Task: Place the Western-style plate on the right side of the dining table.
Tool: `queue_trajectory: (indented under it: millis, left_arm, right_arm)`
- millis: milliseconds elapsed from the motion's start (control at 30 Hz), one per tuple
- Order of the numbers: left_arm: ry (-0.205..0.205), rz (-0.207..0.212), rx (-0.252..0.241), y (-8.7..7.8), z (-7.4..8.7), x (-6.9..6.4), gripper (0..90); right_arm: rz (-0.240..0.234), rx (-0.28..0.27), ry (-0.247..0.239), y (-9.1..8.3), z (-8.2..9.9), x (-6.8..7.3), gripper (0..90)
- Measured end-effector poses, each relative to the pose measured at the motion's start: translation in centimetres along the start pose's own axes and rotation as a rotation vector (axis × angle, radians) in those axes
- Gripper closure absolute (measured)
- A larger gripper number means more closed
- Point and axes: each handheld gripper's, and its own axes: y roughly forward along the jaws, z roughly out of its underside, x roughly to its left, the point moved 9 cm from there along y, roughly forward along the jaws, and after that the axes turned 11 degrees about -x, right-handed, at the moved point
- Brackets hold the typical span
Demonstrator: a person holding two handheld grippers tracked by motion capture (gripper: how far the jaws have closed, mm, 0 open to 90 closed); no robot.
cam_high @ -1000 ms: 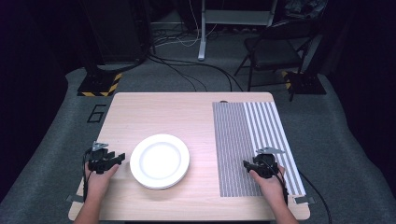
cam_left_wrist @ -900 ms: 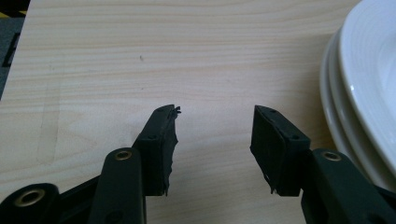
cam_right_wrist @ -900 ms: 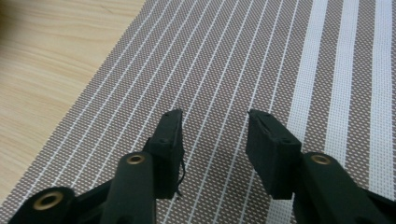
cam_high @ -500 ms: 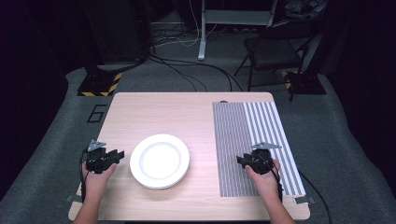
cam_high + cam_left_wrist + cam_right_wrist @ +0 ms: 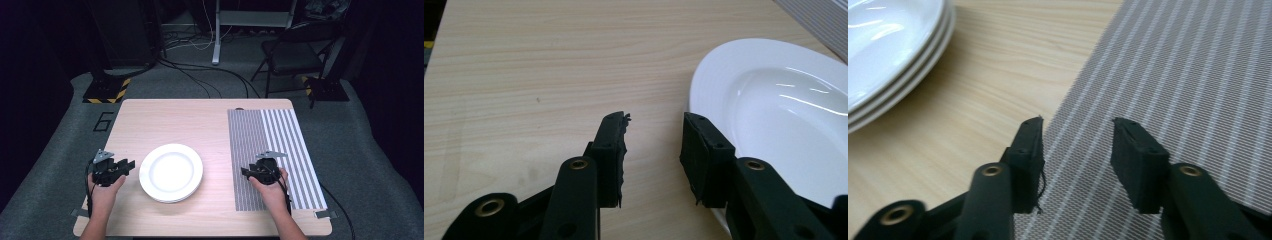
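Change: the right gripper (image 5: pixel 252 172) has slid leftward across the striped mat (image 5: pixel 290 145) toward the plates since the earlier frame, its jaws just reopening on nothing; the left gripper (image 5: pixel 127 165) has closed partway, also on nothing.
Plates: the stack of white plates (image 5: pixel 171 172) lies just right of the left gripper, rim beside its right jaw, not touching.
Nearer hand: left; the right gripper is well apart, over the mat's left edge.
Pose: both forearms low over the counter (image 5: pixel 200 120), grippers roughly level, jaws apart.
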Motion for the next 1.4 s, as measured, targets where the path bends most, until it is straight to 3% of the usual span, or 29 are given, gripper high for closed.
queue_trajectory:
  millis: [100,267,367,467,600,800,900,1267,1400]
  left_arm:
    - [-0.032,0.038,-0.002,-0.2,-0.5,-0.7,58.8]
    - [-0.031,0.032,-0.016,-0.2,-1.2,-1.0,56.5]
    - [-0.034,0.034,-0.039,-0.7,-1.9,-1.0,61.0]
    - [-0.048,0.062,-0.047,-0.9,-2.4,-1.5,66.7]
    - [-0.031,0.066,-0.053,-0.6,-2.6,-2.2,69.3]
    - [-0.039,0.083,-0.025,-0.1,-1.3,-3.0,70.1]
    - [-0.091,0.103,0.005,0.2,-0.3,-3.1,70.2]
    - [-0.159,0.110,0.036,0.4,0.8,-2.4,74.2]
    - [-0.192,0.133,0.042,0.2,1.0,-2.4,75.5]
  right_arm:
    - [-0.019,0.011,-0.011,0.4,-0.2,0.8,55.0]
    - [-0.046,0.012,-0.033,0.9,-1.1,2.4,57.6]
    - [-0.078,-0.011,-0.022,1.1,-1.9,3.5,59.0]
    - [-0.100,-0.035,-0.020,1.3,-2.7,4.3,61.3]
    - [-0.129,-0.018,-0.011,1.8,-2.8,5.2,64.4]
    - [-0.146,-0.004,-0.017,2.5,-2.5,6.1,63.8]
    - [-0.149,-0.009,-0.022,2.9,-2.4,6.4,63.4]
    - [-0.188,-0.016,0.007,4.3,-2.2,7.7,65.6]
    - [-0.209,-0.009,0.036,4.8,-2.3,8.3,65.8]
